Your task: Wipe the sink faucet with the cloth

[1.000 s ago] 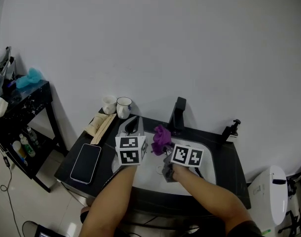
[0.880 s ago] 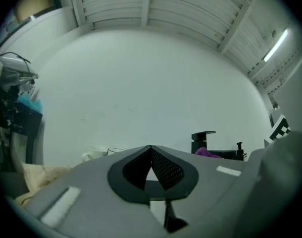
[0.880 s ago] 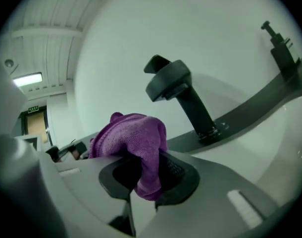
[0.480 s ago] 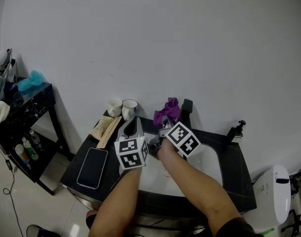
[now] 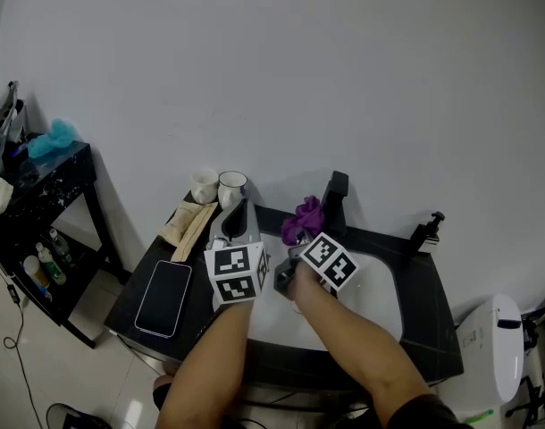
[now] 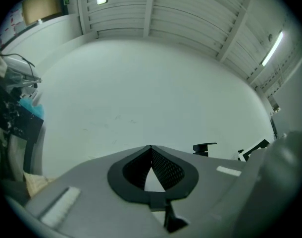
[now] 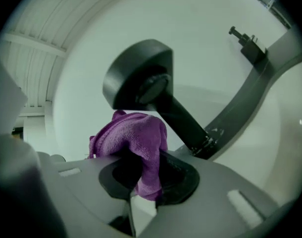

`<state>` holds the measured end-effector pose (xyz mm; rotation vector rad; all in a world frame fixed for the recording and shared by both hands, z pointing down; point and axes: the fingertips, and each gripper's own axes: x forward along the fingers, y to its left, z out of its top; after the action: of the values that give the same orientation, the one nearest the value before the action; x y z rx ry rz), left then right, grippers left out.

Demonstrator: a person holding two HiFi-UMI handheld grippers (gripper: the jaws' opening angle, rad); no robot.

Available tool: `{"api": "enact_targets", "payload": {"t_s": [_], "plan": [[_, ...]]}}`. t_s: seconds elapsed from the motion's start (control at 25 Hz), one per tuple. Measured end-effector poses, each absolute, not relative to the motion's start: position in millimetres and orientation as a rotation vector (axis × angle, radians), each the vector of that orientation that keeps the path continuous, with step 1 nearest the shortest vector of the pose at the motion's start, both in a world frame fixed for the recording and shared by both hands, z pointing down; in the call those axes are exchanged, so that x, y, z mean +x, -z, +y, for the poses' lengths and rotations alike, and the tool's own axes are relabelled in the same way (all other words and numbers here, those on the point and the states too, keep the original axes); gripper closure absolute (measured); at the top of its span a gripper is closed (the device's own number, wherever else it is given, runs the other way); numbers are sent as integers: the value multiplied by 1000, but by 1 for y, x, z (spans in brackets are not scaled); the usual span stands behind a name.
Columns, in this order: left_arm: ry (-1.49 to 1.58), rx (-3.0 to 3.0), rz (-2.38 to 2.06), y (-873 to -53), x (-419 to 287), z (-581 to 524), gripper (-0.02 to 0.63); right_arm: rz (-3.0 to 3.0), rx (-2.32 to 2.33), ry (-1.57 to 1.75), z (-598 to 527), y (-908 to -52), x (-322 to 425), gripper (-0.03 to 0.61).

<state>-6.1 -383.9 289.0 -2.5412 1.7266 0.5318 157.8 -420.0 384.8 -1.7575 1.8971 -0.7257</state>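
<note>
Nearest, the left tool [image 6: 151, 155] hangs over the front left of the sink [image 5: 373, 295] with its jaws together on nothing, well out of the work; the right tool [image 7: 147, 175] is clamped on the purple cloth [image 7: 136, 140], a bunched fold of which stands up past the jaws. Over the last second that cloth has risen from low over the basin to the height of the faucet [image 7: 141, 86]; in the last half second it has dropped a little, and it now sits just beside the faucet, on its left as the head view shows it. I judge that the approach is over and the wiping is at its start; whether the cloth already touches the faucet I cannot tell. The faucet is black and stands at the back edge of the sink, which is set in the dark table [image 5: 426, 304]; its long axis runs from the base near the wall forward and up over the basin; its round end faces down toward the right tool.
</note>
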Motion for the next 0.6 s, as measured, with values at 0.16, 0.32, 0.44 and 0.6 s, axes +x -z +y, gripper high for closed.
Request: {"api": "enact_targets", "payload": {"t_s": [0.16,0.32,0.44,0.6], "plan": [[-482,-2533,1704,-290,0,-383,595,1947,-1758,761,-415,-404,156,509],[-443,-2525,1690,-291,5,-383,595,2114,-1733,679,-399,-395,146,508],[-408,-2522,1676,-294,9,-384,595,2307,-1668,545,-372,-376,133,508],[-351,-2536,1631,-298,20,-382,595,2511,-1627,205,-326,-340,137,508]]}}
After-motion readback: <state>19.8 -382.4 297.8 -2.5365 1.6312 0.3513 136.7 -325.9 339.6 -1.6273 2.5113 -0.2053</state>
